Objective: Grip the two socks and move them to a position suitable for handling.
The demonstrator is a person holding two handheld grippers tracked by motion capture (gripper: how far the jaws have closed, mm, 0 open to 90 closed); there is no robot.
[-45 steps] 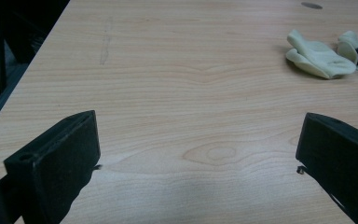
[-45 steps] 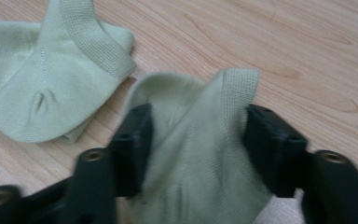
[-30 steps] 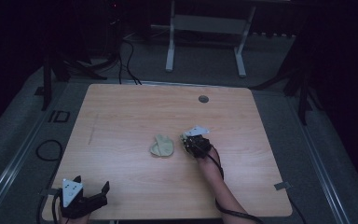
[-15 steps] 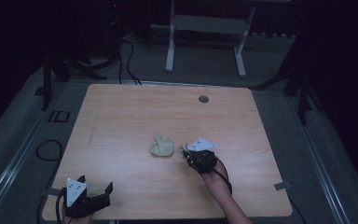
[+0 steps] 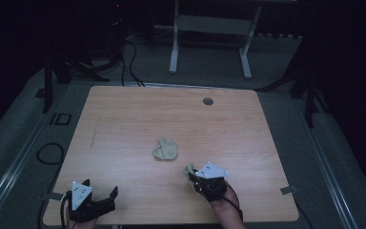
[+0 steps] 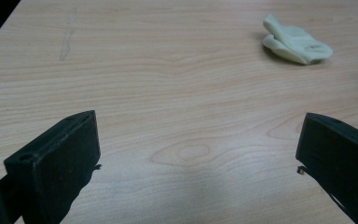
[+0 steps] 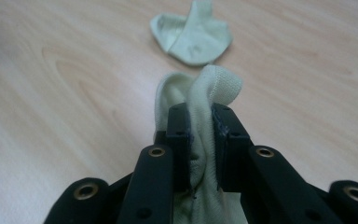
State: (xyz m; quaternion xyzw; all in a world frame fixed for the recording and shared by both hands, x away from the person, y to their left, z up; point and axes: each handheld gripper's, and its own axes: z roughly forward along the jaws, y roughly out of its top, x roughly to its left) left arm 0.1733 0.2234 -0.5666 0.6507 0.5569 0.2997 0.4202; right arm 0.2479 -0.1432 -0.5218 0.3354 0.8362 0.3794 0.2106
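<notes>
A pale sock (image 7: 200, 93) is being gripped between the closed jaws of the right hand-held gripper (image 5: 201, 175) near the bench's (image 5: 138, 119) front edge, another sock (image 5: 165, 149) is lying mid-bench, and the left hand-held gripper (image 5: 100, 194) is being held wide open at the front-left corner.

A dim room: grey carpet floor (image 5: 24, 143), white metal frame (image 5: 209, 28) behind.

The pale sock (image 5: 165, 149) lying in the middle of the table (image 5: 124, 124) is the one thing in the way, with bare wood open all around it.
</notes>
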